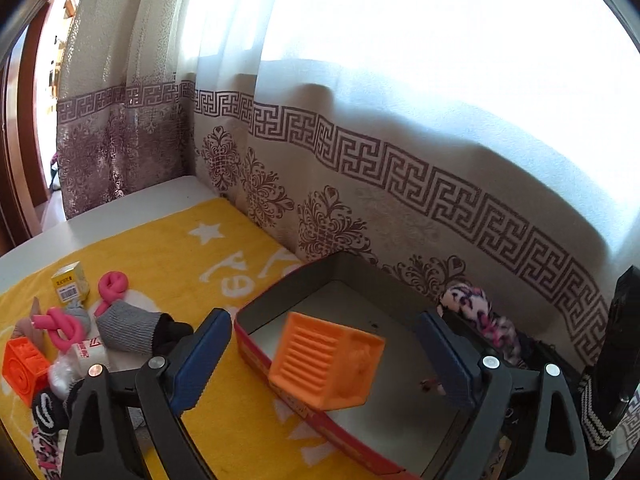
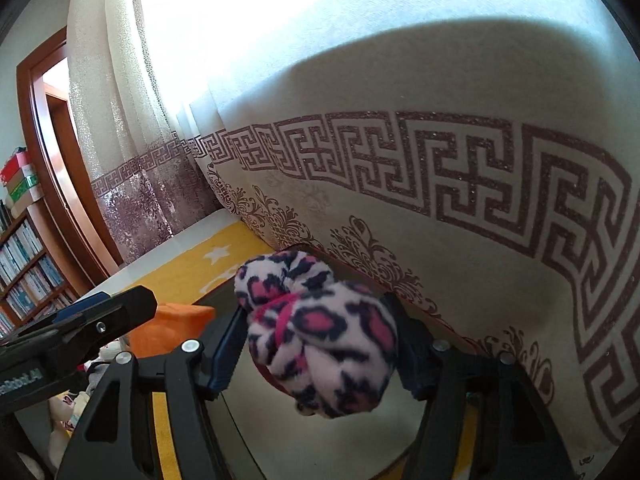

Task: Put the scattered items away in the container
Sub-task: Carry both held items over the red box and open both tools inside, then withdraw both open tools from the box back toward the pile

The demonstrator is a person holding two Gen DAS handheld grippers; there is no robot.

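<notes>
My left gripper (image 1: 324,360) is open above the red-sided tin container (image 1: 280,376). An orange ribbed cube (image 1: 326,364) sits between its spread fingers, touching neither, over the tin's near wall. My right gripper (image 2: 316,352) is shut on a pink leopard-print sock ball (image 2: 320,332) and holds it above the tin (image 2: 320,440); the sock ball also shows in the left wrist view (image 1: 468,304). Scattered on the yellow towel (image 1: 168,248) at the left lie pink foam twists (image 1: 114,284), a grey sock (image 1: 128,324), another orange cube (image 1: 24,364) and a small yellow box (image 1: 72,286).
A patterned curtain (image 1: 360,184) hangs right behind the tin and the table's far edge. White tabletop (image 1: 120,208) shows beyond the towel. A doorway and bookshelf (image 2: 28,268) are at the far left. My left gripper's body (image 2: 80,328) sits just left of the right one.
</notes>
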